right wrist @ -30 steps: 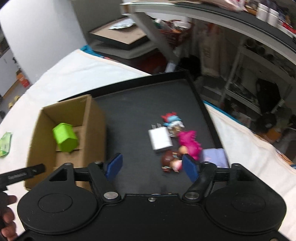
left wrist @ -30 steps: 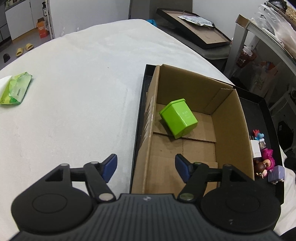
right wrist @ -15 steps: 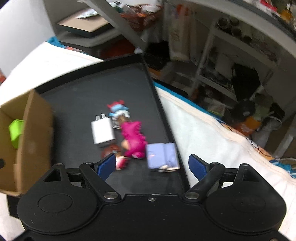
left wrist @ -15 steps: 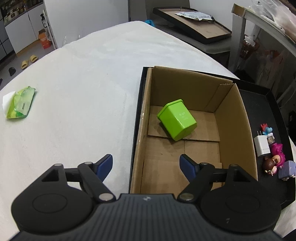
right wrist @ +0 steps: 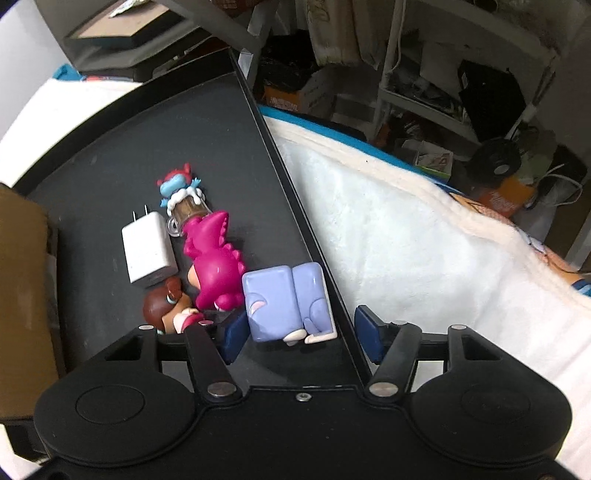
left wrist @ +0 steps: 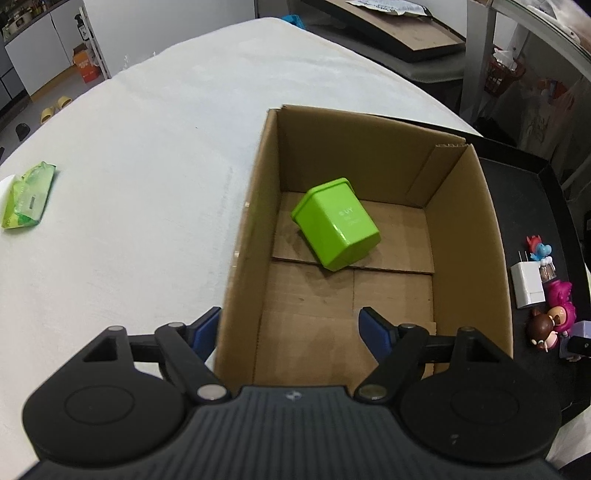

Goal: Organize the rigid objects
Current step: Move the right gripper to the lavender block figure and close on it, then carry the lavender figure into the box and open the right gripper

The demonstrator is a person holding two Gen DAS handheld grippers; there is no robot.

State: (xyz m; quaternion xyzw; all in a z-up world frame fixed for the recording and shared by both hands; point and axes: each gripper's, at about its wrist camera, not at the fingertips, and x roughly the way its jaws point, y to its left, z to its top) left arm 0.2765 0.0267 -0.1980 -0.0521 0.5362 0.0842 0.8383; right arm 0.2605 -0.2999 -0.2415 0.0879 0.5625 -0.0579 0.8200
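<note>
A green plastic box (left wrist: 338, 227) lies tilted inside the open cardboard box (left wrist: 469, 236). My left gripper (left wrist: 291, 332) is open, straddling the box's near left wall. On the black tray (right wrist: 118, 147) lie a white charger (right wrist: 147, 251), a pink dinosaur figure (right wrist: 216, 258), a brown-haired figure (right wrist: 166, 306), a small blue and red figure (right wrist: 181, 192) and a lavender block toy (right wrist: 286, 299). My right gripper (right wrist: 301, 338) is open, its fingers either side of the lavender toy's near end. The same toys (left wrist: 546, 295) show at the right of the left wrist view.
A green wipes packet (left wrist: 27, 199) lies far left on the white tablecloth (left wrist: 129, 155). The tray's right rim (right wrist: 295, 206) runs beside my right finger. Cluttered shelves (right wrist: 443, 74) and a framed board (left wrist: 399, 26) stand beyond the table.
My right gripper has swung right and dropped close over the toys, now bracketing the lavender toy. My left gripper has moved slightly forward and closer over the cardboard box wall.
</note>
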